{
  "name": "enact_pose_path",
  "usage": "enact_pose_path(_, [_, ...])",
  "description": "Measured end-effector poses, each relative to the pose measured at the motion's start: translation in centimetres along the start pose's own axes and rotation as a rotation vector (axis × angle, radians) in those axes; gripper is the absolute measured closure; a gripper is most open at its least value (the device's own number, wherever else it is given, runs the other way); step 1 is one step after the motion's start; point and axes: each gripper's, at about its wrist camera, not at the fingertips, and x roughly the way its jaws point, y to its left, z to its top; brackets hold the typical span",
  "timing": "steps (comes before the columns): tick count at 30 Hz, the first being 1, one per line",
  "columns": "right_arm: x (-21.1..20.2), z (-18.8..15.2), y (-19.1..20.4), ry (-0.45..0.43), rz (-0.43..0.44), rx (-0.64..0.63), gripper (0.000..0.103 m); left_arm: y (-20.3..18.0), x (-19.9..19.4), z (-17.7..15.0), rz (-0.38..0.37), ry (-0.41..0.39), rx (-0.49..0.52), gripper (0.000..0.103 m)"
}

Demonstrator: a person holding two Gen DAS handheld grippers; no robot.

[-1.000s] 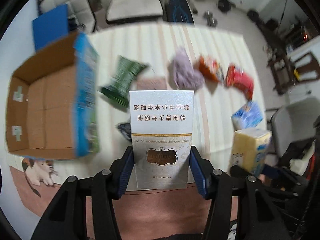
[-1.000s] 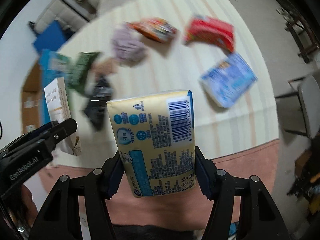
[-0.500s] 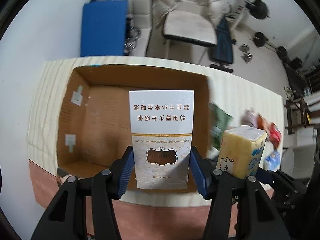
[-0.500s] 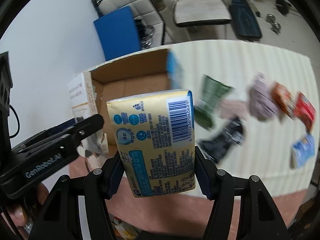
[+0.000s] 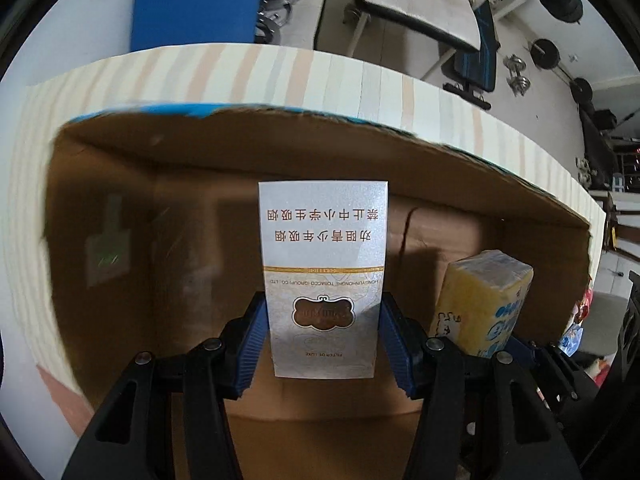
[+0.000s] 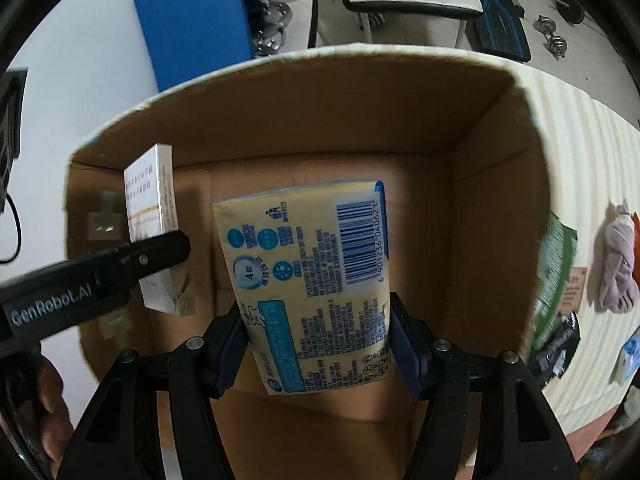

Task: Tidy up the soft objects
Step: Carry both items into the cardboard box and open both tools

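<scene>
Soft packs are in both of my grippers, and both hang over the open cardboard box (image 5: 120,208), pointing steeply down into it. My left gripper (image 5: 323,344) is clamped on a white cigarette pack (image 5: 323,264), its blue pads pressed against the pack's two long sides near the lower end; the printed text on it reads upside down from this camera. My right gripper (image 6: 318,344) is clamped on a yellow tissue pack (image 6: 308,280) with blue print and a barcode, and the wrapper dents in slightly where the pads squeeze it.

From the right wrist view I see the left gripper's black finger and the white pack to the left of the tissue pack, both above the box floor. From the left wrist view the yellow tissue pack (image 5: 482,304) shows at the right, just beside the box's right wall. Whether either pack touches the floor of the box I cannot tell.

The box sits on a table with a pale striped cloth (image 6: 592,152). Beyond the box's right wall lie a green packet (image 6: 556,264), a lilac cloth bundle (image 6: 618,268), a black packet (image 6: 556,348) and a blue-and-white packet (image 6: 630,354), all outside the box.
</scene>
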Motion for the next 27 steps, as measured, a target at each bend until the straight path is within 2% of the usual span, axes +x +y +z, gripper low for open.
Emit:
enact_pose_path(4, [1.3, 1.1, 0.6, -0.001, -0.033, -0.003, 0.037, -0.3, 1.9, 1.2, -0.033, 0.044, 0.041, 0.051])
enact_pose_path(9, [2.2, 2.2, 1.1, 0.002, -0.019, -0.006, 0.034, -1.3, 3.2, 1.3, -0.004, 0.101, 0.095, 0.05])
enact_pose_path(10, [2.3, 2.2, 1.1, 0.004, -0.013, -0.008, 0.027, -1.4, 3.2, 1.3, -0.009, 0.112, 0.101, 0.048])
enact_pose_path(11, [2.3, 2.3, 1.2, 0.006, -0.017, -0.01, 0.014, -1.4, 3.2, 1.2, 0.01, 0.113, 0.102, 0.043])
enact_pose_path(12, [2.2, 2.4, 1.1, 0.01, -0.039, -0.015, 0.012, -1.4, 3.0, 1.2, 0.016, 0.106, 0.1, 0.04])
enact_pose_path(14, [1.9, 2.4, 1.2, 0.012, -0.038, -0.021, 0.01, -1.1, 2.6, 1.0, 0.007, 0.092, 0.101, 0.02])
enact_pose_path(16, [1.5, 2.4, 1.1, 0.023, -0.035, -0.023, 0.009, -0.7, 2.0, 0.7, 0.022, 0.073, 0.097, 0.011])
enact_pose_path(18, [1.0, 2.0, 1.1, 0.022, -0.046, -0.032, 0.008, -0.5, 1.4, 0.1, 0.031, 0.062, 0.096, 0.01])
enact_pose_path(21, [0.2, 1.6, 1.6, 0.019, -0.053, -0.049, 0.0, 0.2, 0.4, -1.1, 0.038, 0.039, 0.093, 0.01])
enact_pose_path(27, [-2.2, 0.4, 1.9, -0.013, -0.096, -0.046, 0.0, 1.6, -2.6, -4.3, 0.056, -0.04, 0.077, 0.01])
